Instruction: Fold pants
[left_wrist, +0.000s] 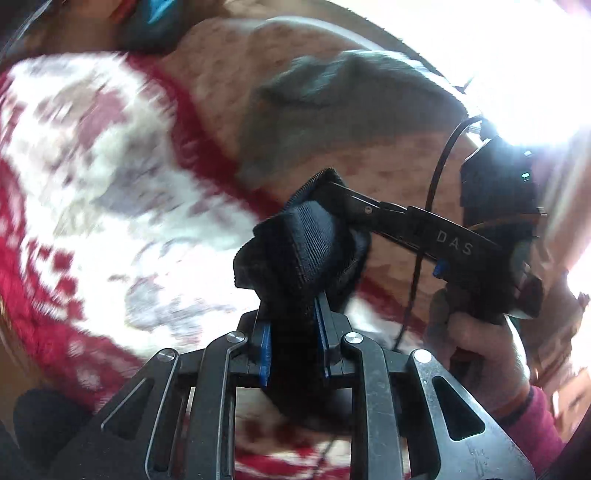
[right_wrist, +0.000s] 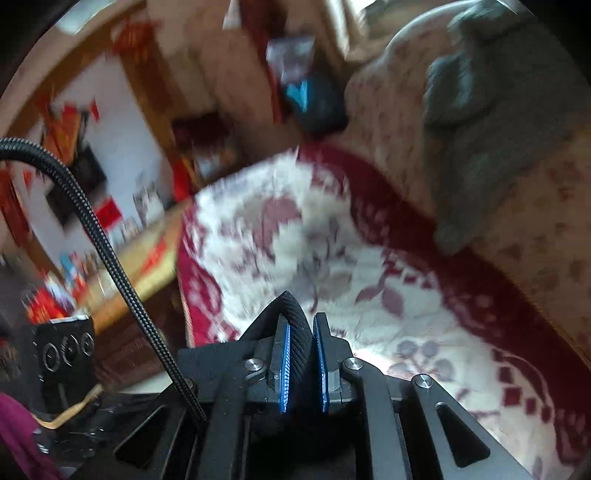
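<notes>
Blurred red-and-white blanket (right_wrist: 332, 240) below — both tools, left (left_wrist: 293, 328) and right (right_wrist: 302, 354), apparently pinching dark pants (left_wrist: 303, 243).

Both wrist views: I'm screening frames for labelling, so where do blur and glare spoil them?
Left wrist view: blanket motion-smeared, window glare whites out the upper right; pants stay sharp. Right wrist view: room and blanket streaked, pants crisp.

Heavy motion blur both views — blown-out glare upper right, fisheye-bent edges.

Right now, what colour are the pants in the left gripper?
Black ribbed pants in the left gripper, clearest in the left wrist view.
</notes>
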